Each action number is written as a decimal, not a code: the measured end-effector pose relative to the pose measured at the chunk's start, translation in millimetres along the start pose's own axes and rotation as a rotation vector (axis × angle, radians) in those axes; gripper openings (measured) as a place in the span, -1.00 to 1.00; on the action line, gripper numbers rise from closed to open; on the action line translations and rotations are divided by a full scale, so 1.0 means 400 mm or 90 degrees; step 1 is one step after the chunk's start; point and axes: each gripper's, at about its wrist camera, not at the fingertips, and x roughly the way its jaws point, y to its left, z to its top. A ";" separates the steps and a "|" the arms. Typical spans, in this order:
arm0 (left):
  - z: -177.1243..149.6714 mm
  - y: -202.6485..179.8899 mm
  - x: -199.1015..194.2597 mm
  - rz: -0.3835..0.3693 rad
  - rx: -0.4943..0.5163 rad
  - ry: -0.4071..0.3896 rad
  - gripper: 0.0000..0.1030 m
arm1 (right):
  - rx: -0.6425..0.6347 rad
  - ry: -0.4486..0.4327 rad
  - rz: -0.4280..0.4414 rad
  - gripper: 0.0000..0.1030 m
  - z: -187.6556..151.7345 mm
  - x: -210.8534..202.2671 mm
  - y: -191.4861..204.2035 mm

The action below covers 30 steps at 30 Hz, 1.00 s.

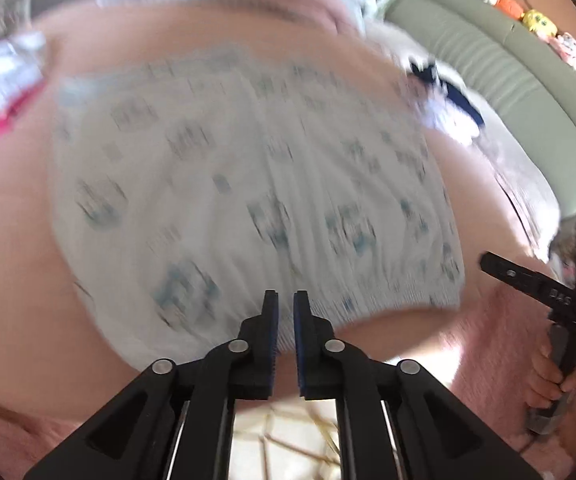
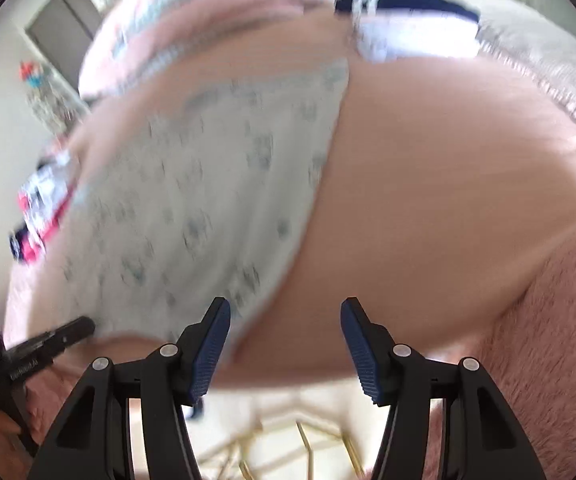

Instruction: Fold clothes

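Observation:
A white garment with a small blue print lies spread flat on a pink bed cover, blurred by motion. My left gripper hovers at the garment's near hem. Its jaws are drawn almost together, with only a thin slit and nothing between them. In the right wrist view the same garment lies to the left. My right gripper stands wide open over its near right corner and the pink cover, holding nothing. Each gripper also shows at the edge of the other's view: the right gripper and the left gripper.
A red and white garment lies at the left of the bed and a navy and white one at the far right. A green padded headboard curves along the right. A fuzzy pink blanket hangs at the near edge, above pale floor.

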 end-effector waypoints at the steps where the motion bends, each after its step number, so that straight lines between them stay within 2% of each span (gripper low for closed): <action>1: 0.010 0.008 -0.002 0.011 -0.003 -0.012 -0.68 | 0.000 -0.002 0.001 0.11 -0.001 0.000 0.002; 3: 0.021 0.030 0.019 0.036 -0.024 0.002 -0.35 | -0.001 -0.005 0.004 0.11 -0.004 -0.001 0.005; 7: -0.020 0.080 0.057 0.064 -0.070 0.072 -0.33 | -0.002 -0.010 0.009 0.11 -0.009 -0.004 0.011; 9: -0.033 0.088 0.031 0.049 -0.077 0.062 -0.33 | 0.004 -0.001 0.012 0.11 -0.018 -0.022 0.008; 12: -0.039 0.082 0.012 0.051 -0.079 0.054 -0.33 | 0.078 0.007 0.086 0.11 -0.051 -0.046 -0.039; 14: -0.042 0.077 0.008 0.049 -0.085 0.042 -0.31 | 0.173 0.020 0.199 0.11 -0.064 -0.044 -0.092; 16: -0.041 0.079 0.008 0.044 -0.091 0.038 -0.30 | 0.235 0.019 0.256 0.11 -0.073 -0.037 -0.107; 18: -0.035 0.081 0.010 0.037 -0.093 0.037 -0.30 | 0.250 0.026 0.280 0.11 -0.065 -0.028 -0.104; 23: -0.040 0.099 -0.007 0.020 -0.103 0.023 -0.30 | 0.204 0.060 0.293 0.10 -0.020 0.012 -0.054; 24: -0.040 0.105 -0.009 0.018 -0.109 0.021 -0.30 | 0.189 0.069 0.294 0.06 -0.014 0.018 -0.037; 25: -0.040 0.110 -0.010 0.015 -0.114 0.019 -0.30 | 0.168 0.074 0.276 -0.14 -0.013 0.020 -0.018; 27: -0.041 0.121 -0.013 0.011 -0.125 0.014 -0.30 | 0.133 0.072 0.239 -0.35 0.009 0.031 0.019; 28: -0.041 0.126 -0.015 0.008 -0.130 0.011 -0.30 | 0.120 0.067 0.224 -0.53 0.026 0.037 0.035; 29: -0.043 0.133 -0.018 0.004 -0.137 0.007 -0.30 | 0.117 0.061 0.227 -0.64 0.034 0.029 0.040; 30: -0.042 0.139 -0.022 -0.002 -0.143 0.002 -0.30 | 0.112 0.054 0.232 -0.67 0.047 0.020 0.047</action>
